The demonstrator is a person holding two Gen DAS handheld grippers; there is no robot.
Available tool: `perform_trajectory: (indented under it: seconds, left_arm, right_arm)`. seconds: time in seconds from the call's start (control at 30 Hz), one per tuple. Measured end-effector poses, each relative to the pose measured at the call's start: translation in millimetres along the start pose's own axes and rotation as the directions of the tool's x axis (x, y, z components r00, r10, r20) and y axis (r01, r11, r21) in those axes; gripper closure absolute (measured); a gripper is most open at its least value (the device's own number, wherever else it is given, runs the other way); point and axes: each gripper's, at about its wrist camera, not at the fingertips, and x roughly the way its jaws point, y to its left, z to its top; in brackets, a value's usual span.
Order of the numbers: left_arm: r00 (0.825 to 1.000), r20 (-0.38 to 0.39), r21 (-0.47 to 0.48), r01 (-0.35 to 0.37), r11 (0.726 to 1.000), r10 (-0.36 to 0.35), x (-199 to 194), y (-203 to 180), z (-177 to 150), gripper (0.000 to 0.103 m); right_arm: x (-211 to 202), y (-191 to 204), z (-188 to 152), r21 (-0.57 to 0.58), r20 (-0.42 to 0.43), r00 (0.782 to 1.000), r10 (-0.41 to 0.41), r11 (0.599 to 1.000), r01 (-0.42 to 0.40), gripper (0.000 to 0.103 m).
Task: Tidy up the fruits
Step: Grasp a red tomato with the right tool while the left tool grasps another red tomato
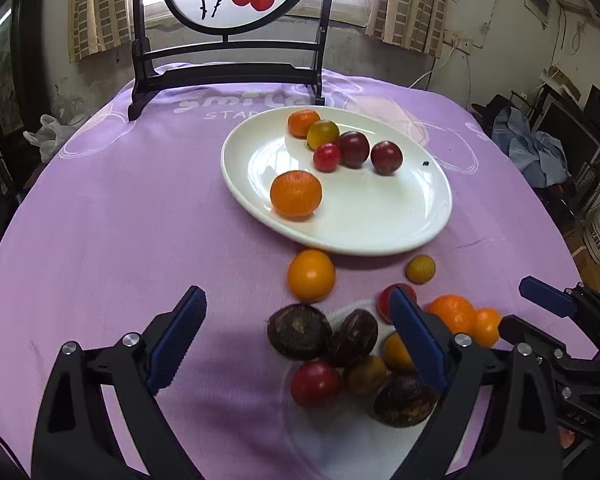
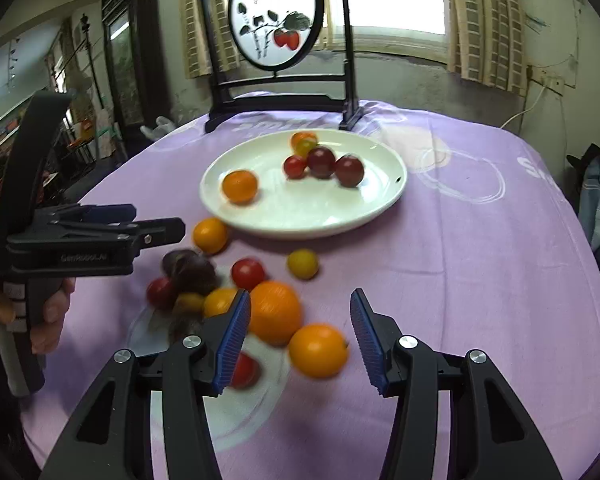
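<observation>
A white oval plate lies on the purple cloth. It holds a mandarin, two dark red plums and several smaller fruits. A loose pile lies nearer: an orange fruit, dark passion fruits, a red tomato and others. My left gripper hovers over the pile, open wide, with nothing pressed between its fingers. My right gripper is open; a small orange and a larger mandarin sit between its pads, untouched.
A dark standing frame with a round painted panel stands at the table's far edge, behind the plate. A small yellow fruit lies alone near the plate's rim. A hand grips the left tool. Clothes and clutter are beyond the table's right edge.
</observation>
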Motion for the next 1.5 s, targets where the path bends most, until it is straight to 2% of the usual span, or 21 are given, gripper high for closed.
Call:
perform_trajectory:
  seconds: [0.23, 0.43, 0.63, 0.77, 0.87, 1.03, 1.1, 1.13, 1.17, 1.23, 1.3, 1.37, 1.43, 1.5]
  left_arm:
    - [0.999, 0.013, 0.028, -0.032, 0.999, 0.031, -11.3, 1.6, -30.1, 0.010]
    - [1.000, 0.023, 0.055, -0.022, 0.998, 0.021, -13.1, 4.1, -42.0, 0.009]
    - [1.000, 0.014, 0.067, -0.005, 0.998, 0.004, -7.7, 12.0, -45.6, 0.009]
    - [1.000, -0.031, 0.074, -0.001, 0.997, 0.004, -0.4, 14.1, -48.2, 0.009]
    - [0.998, -0.064, 0.075, 0.001, 0.997, 0.004, 5.3, 13.9, -50.7, 0.009]
    - [0.999, -0.048, 0.112, -0.013, 0.994, 0.019, 9.0, 4.7, -54.6, 0.009]
    - [0.999, -0.046, 0.121, -0.020, 0.992, 0.026, 12.9, 2.0, -55.5, 0.014]
    - [0.998, -0.053, 0.123, -0.024, 0.992, 0.030, 15.2, 1.4, -55.6, 0.025]
    - [0.998, -0.065, 0.123, -0.011, 0.992, 0.020, 18.3, 0.2, -55.7, 0.030]
    - [0.997, -0.082, 0.109, 0.003, 0.994, 0.006, 23.1, -2.0, -54.4, 0.037]
    - [0.997, -0.067, 0.121, -0.025, 0.992, 0.033, 26.1, -7.0, -53.7, 0.041]
    - [0.999, -0.050, 0.142, 0.000, 0.990, 0.007, 25.0, -12.6, -55.2, 0.062]
    - [0.999, -0.042, 0.164, 0.018, 0.986, -0.012, 23.2, -17.3, -57.2, 0.074]
    - [0.999, -0.037, 0.176, 0.013, 0.984, -0.006, 22.6, -17.6, -58.2, 0.074]
  right_arm:
    - [-6.7, 23.0, -31.1, -0.079, -0.040, 0.999, 0.023, 0.997, -0.026, 0.051]
    - [2.5, 39.9, -43.0, -0.134, -0.101, 0.995, 0.016, 0.991, -0.030, 0.051]
    - [28.4, 53.6, -43.2, -0.194, -0.167, 0.985, -0.034, 0.981, 0.001, 0.064]
    - [35.3, 55.8, -36.8, -0.205, -0.160, 0.987, -0.022, 0.979, -0.011, 0.072]
    - [34.0, 53.1, -39.0, -0.187, -0.142, 0.990, -0.003, 0.982, -0.024, 0.073]
    - [24.6, 40.8, -36.9, -0.139, -0.122, 0.992, 0.038, 0.989, -0.055, 0.073]
    - [22.4, 38.6, -37.0, -0.130, -0.119, 0.992, 0.041, 0.990, -0.057, 0.073]
    - [22.0, 38.8, -37.1, -0.132, -0.119, 0.992, 0.038, 0.990, -0.053, 0.073]
    - [22.3, 39.1, -36.4, -0.134, -0.119, 0.992, 0.035, 0.990, -0.051, 0.073]
    - [20.0, 40.7, -35.9, -0.139, -0.109, 0.994, 0.031, 0.989, -0.046, 0.073]
    - [18.6, 41.5, -35.9, -0.144, -0.102, 0.994, 0.030, 0.989, -0.044, 0.073]
    - [18.0, 42.2, -36.1, -0.151, -0.098, 0.995, 0.020, 0.988, -0.035, 0.073]
    - [16.0, 40.8, -36.0, -0.151, -0.089, 0.996, 0.011, 0.988, -0.024, 0.073]
    - [13.3, 38.8, -34.6, -0.147, -0.074, 0.997, 0.004, 0.989, -0.015, 0.073]
